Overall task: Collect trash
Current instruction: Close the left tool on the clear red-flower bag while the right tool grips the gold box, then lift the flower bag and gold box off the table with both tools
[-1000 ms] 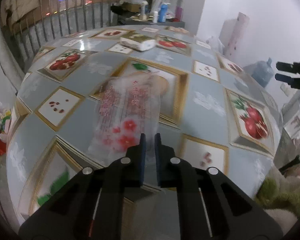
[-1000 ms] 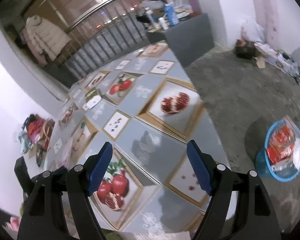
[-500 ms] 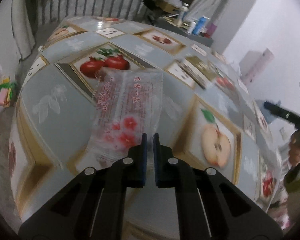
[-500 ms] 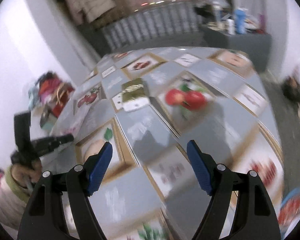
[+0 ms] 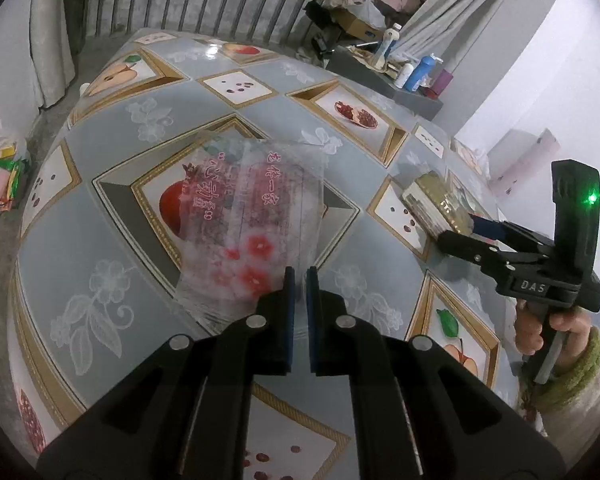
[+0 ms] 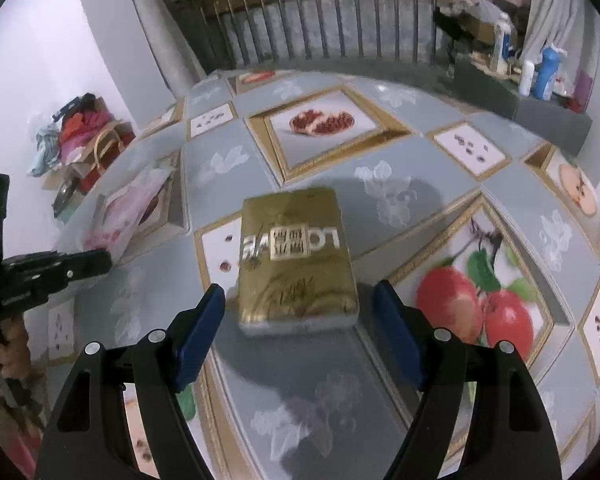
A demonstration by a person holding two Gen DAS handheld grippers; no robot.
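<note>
My left gripper (image 5: 299,278) is shut on the near edge of a clear plastic wrapper with red flowers and lettering (image 5: 256,224), held just over the table. The wrapper also shows in the right wrist view (image 6: 128,208), at the left. My right gripper (image 6: 298,312) is open, its blue pads either side of the near end of a flat gold box (image 6: 296,256) lying on the table. In the left wrist view the gold box (image 5: 436,204) sits at the right with the right gripper (image 5: 460,236) at it.
The table wears a grey fruit-print cloth (image 6: 400,152). Beyond it stand a railing (image 6: 320,28) and a dark side table with bottles (image 6: 540,76). Bags and clutter lie on the floor at the left (image 6: 80,132).
My right gripper swung round from facing the floor and basket and came up to the gold box. My left gripper kept hold of the wrapper and carried it across the table.
</note>
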